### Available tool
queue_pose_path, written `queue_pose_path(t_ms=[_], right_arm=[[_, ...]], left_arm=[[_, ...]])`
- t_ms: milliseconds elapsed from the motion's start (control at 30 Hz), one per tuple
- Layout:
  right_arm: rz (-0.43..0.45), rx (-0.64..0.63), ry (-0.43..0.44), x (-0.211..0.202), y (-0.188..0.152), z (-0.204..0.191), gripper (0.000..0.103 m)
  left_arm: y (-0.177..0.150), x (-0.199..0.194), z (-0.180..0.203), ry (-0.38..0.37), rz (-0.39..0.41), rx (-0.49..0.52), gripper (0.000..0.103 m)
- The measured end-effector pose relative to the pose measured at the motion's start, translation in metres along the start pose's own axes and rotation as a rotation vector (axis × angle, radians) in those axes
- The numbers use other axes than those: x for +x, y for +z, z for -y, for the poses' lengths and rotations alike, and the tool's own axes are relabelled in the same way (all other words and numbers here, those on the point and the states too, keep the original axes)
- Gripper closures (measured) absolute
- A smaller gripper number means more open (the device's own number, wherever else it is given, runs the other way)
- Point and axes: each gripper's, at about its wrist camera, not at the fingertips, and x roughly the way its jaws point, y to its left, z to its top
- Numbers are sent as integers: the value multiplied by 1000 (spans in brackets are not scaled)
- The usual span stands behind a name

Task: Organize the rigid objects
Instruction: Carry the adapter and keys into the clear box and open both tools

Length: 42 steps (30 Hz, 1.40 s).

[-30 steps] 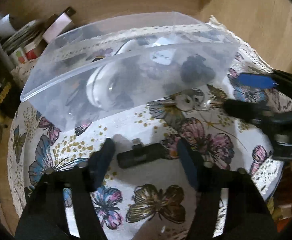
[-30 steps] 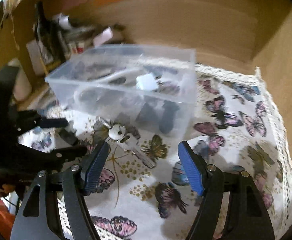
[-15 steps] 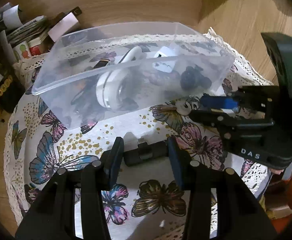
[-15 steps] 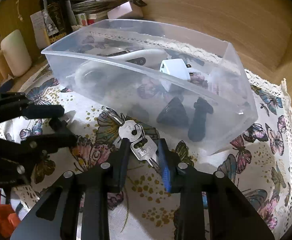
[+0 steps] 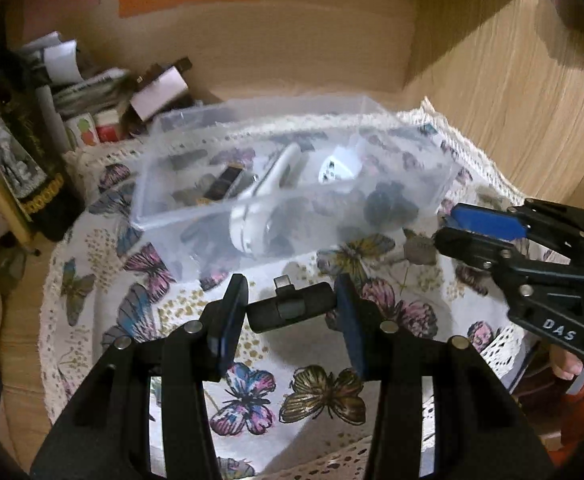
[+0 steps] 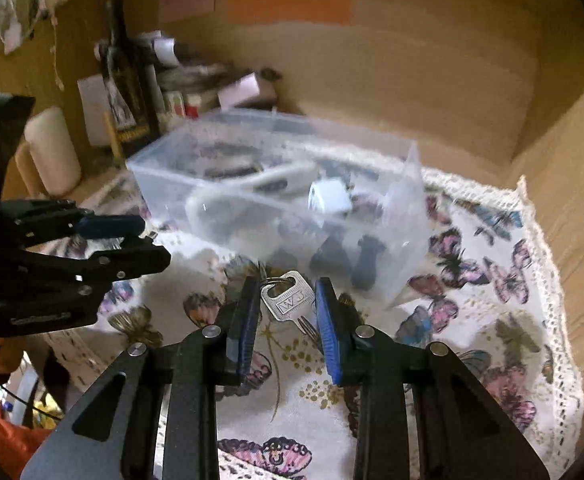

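My left gripper is shut on a small black adapter with a short plug on top and holds it above the butterfly cloth. My right gripper is shut on a silver key with a ring, lifted off the cloth; it also shows in the left wrist view, at the right. A clear plastic bin stands just beyond both grippers. It holds a white handled tool, a white plug and dark items. The bin also shows in the right wrist view.
A dark bottle, papers and small boxes crowd the back left. A white cylinder stands at the left. Wooden walls close the back and right. The cloth's lace edge runs along the right.
Both grippers have closed, the left on the black adapter and the right on the key, then risen and pulled back from the bin with the objects held.
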Motion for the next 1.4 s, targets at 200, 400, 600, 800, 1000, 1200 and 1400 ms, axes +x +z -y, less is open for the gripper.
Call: queue_pose_path(t_ms=[200,400,600,800,1000,1200,1400], right_arm=[[77,17,2,-15,19,2,77],[153,49,13,-28,39,8,77],[217,62,12,-32,62,13,77],[230,96,0,-22,74,25,77],[156,134,3,9,73,40,77],[62,146,4,43,66,45,77],[-2,138,-2,66,62,43,77]], left_arm=[[13,-18,-4,14,64,-14,59],[30,-26,-9,29,112,-22,59],[49,-20,-15,48,121,-24,59],[69,-3,-13,25,93,-13,59],[83,24,-5,-16,49,-4,59],[89,54,4,-27,3,15,59],[89,75,11,-22,-31,33,59]])
